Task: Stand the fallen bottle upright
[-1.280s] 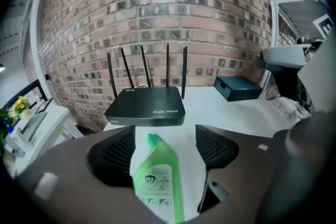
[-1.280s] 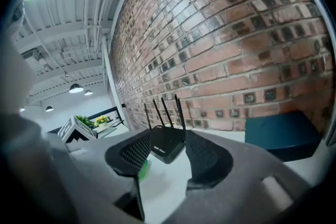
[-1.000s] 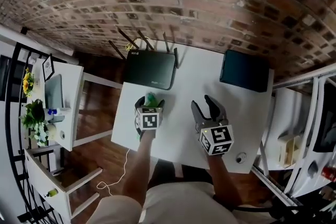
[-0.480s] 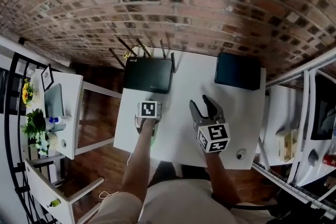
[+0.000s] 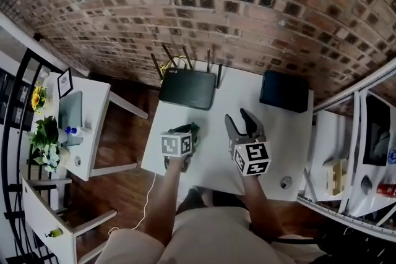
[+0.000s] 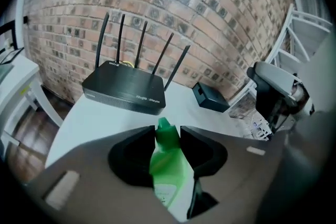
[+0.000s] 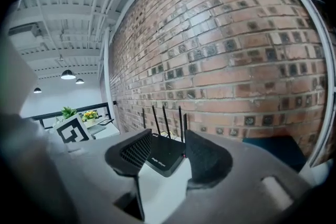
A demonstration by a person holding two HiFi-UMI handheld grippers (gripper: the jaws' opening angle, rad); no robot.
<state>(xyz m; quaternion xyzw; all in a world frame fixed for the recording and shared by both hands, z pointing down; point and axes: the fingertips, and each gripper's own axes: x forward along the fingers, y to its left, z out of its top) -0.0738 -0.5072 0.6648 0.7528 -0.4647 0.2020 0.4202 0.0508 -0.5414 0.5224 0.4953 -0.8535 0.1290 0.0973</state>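
A green bottle [image 6: 168, 162] with a green cap sits between the jaws of my left gripper [image 6: 168, 131]. Those jaws are closing onto it and the pads press its neck and shoulder. It leans with its cap toward the black router [image 6: 126, 86]. From the head view, the left gripper [image 5: 185, 131] hangs over the white table [image 5: 213, 114] near its left edge, with a bit of the bottle [image 5: 193, 128] showing at its tips. My right gripper [image 5: 240, 119] hovers beside it to the right. The right gripper [image 7: 169, 141] has a narrow gap between its jaws and holds nothing.
The router [image 5: 189, 88] with several antennas lies at the table's back left. A flat black box [image 5: 284, 91] lies at the back right. A small round thing [image 5: 284, 183] sits at the front right corner. A brick wall stands behind; a white side table [image 5: 80, 127] stands left.
My left gripper's jaws were wide around the lying bottle; they have come together on it and the gripper has risen and tipped. The right gripper rose a little, jaws unchanged.
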